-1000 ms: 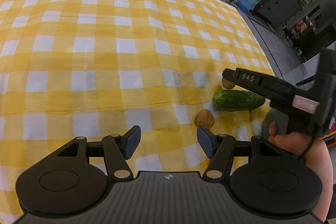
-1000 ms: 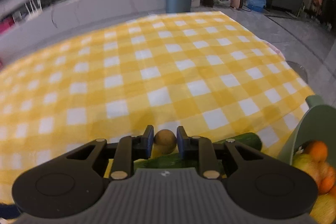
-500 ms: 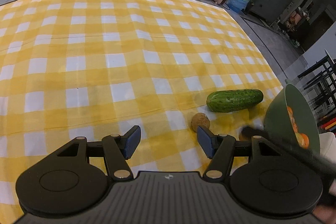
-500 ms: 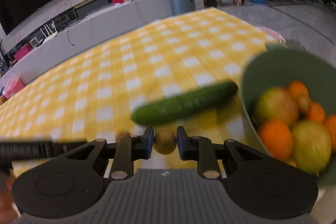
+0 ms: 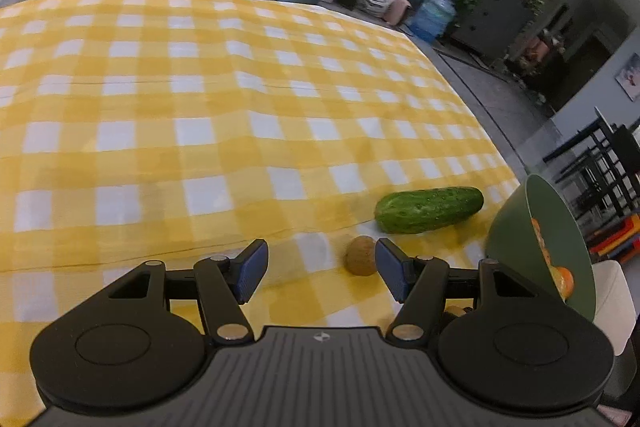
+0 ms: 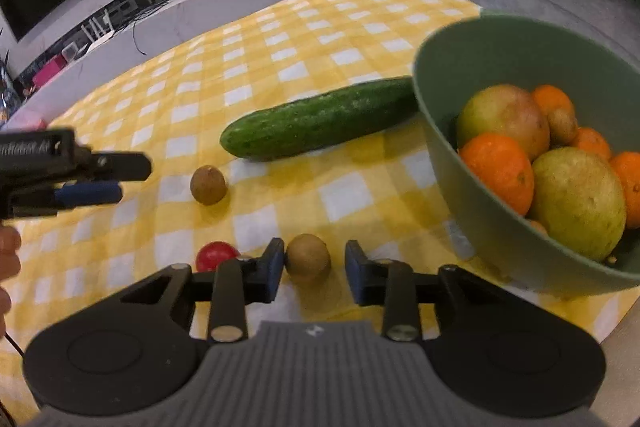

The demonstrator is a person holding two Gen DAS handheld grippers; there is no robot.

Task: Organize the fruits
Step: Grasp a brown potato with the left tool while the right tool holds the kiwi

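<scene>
My right gripper (image 6: 315, 267) is open, with a small brown fruit (image 6: 307, 257) between its fingers, touching the left finger; I cannot tell whether it rests on the cloth. A green bowl (image 6: 452, 163) of oranges and larger yellow-green fruits stands to its right; it also shows in the left wrist view (image 5: 516, 231). A second brown fruit (image 6: 208, 185) and a cucumber (image 6: 320, 123) lie on the checked cloth. My left gripper (image 5: 318, 269) is open and empty, its right finger beside that brown fruit (image 5: 360, 261), with the cucumber (image 5: 430, 209) beyond.
A small red fruit (image 6: 216, 255) lies by my right gripper's left finger. The left gripper's fingers (image 6: 88, 195) reach in from the left of the right wrist view. The table's right edge runs close behind the bowl. The yellow checked cloth (image 5: 200, 107) stretches far back.
My right gripper has opened around the brown fruit it was gripping and has moved down beside the bowl. The left gripper has shifted slightly toward the other brown fruit.
</scene>
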